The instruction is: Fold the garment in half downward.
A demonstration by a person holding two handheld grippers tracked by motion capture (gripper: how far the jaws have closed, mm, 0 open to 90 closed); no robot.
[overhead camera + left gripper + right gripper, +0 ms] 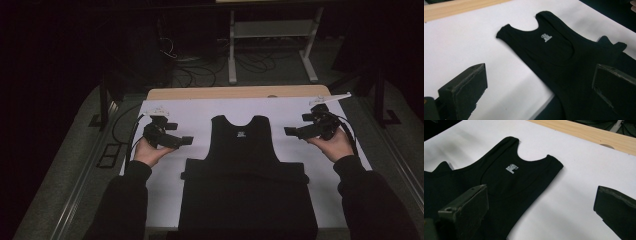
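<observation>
With both jaws wide and empty, the left gripper (186,140) and right gripper (289,131) hover beside the black tank top (243,150) lying mid-table toward the near edge, so grasping it probably comes next.

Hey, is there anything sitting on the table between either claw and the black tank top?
Nothing visible. The left claw and right claw hang open on either side of the black tank top, and between each and the garment's shoulder straps lies just bare white table cover.
</observation>
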